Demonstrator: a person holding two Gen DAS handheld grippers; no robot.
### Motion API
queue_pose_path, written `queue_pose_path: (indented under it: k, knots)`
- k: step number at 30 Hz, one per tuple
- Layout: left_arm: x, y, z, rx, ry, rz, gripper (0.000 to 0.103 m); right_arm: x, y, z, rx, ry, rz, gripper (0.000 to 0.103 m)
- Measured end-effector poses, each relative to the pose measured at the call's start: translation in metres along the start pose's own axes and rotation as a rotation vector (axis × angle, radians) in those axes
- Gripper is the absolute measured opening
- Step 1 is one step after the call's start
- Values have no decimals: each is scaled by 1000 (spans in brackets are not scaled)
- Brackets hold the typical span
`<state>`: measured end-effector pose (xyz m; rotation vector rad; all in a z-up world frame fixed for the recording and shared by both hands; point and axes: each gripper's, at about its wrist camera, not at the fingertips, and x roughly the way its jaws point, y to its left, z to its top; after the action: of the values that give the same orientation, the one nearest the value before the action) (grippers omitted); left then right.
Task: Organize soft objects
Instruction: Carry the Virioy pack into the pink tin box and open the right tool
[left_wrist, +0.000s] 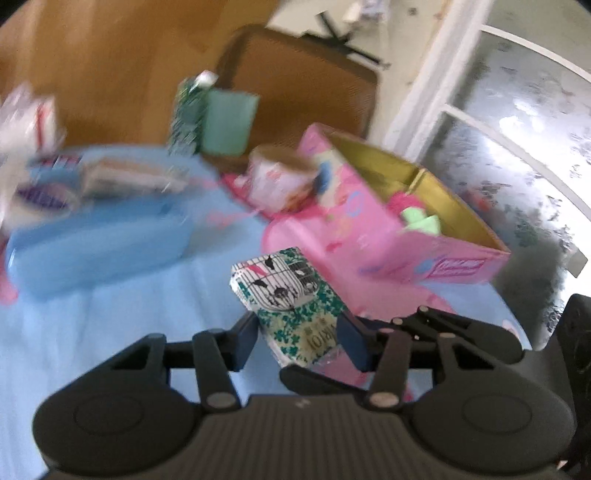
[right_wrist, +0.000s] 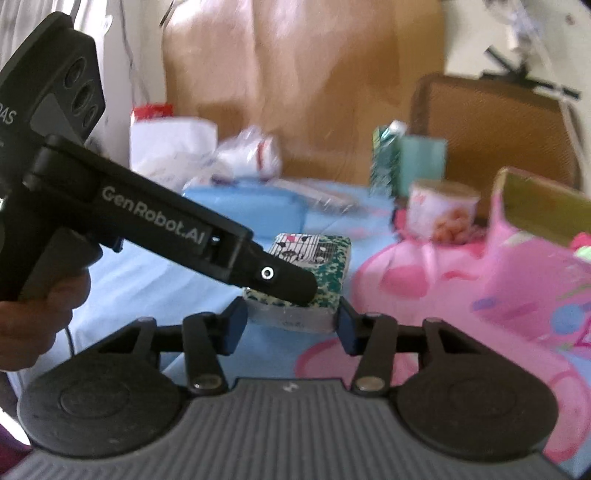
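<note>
Pinching tissue pack (left_wrist: 286, 295) in left hand-held gripper (left_wrist: 301, 334), above blue tablecloth (left_wrist: 110, 325).

Setting: a home, likely a living or family room.

- Table (right_wrist: 155, 280) under a light-blue cloth printed with pink cartoon shapes.
- On it, household clutter: tissue packs (left_wrist: 288, 295) in green floral wrap, a pink gift box (left_wrist: 391, 236) with gold lining, a printed tub (right_wrist: 441, 212), a blue plastic case (left_wrist: 99, 240), plastic-wrapped packets (right_wrist: 247, 151).
- Brown mesh chair (left_wrist: 303, 85) drawn up at the far side.
- Wooden panel or door (left_wrist: 110, 55) behind.
- White-framed window (left_wrist: 517, 147) with frosted, patterned glass, daylight coming through.
- Pale tiled floor (left_wrist: 406, 29) beyond the chair.
</note>
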<state>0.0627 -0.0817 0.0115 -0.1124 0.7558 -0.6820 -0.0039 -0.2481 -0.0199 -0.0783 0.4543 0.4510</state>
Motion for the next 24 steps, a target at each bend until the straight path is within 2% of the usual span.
queue_pose_path:
  k: [4,7,13,18,19,20,24]
  knots:
    - [5,-33,27,96,-59,-46,48,-24,-19,8,17,-117,-93,53]
    - [21,-62,47,165,-93,-80,48,-41,-35,14,-4,-190,-200,53]
    - [67,-116,74,232,-80,-174,48,-60,-75,10,-22,-239,-419,53]
    - [94,-147,75,284,-96,-123,51,-57,-124,7,60,-214,-600,57]
    - [94,-146,72,282,-98,-116,51,-56,-133,7,88,-204,-629,61]
    - [92,-144,70,275,-99,-114,51,-58,-140,5,118,-199,-647,64]
    - [73,-122,57,259,-116,-78,55,-70,-146,-3,185,-245,-654,65]
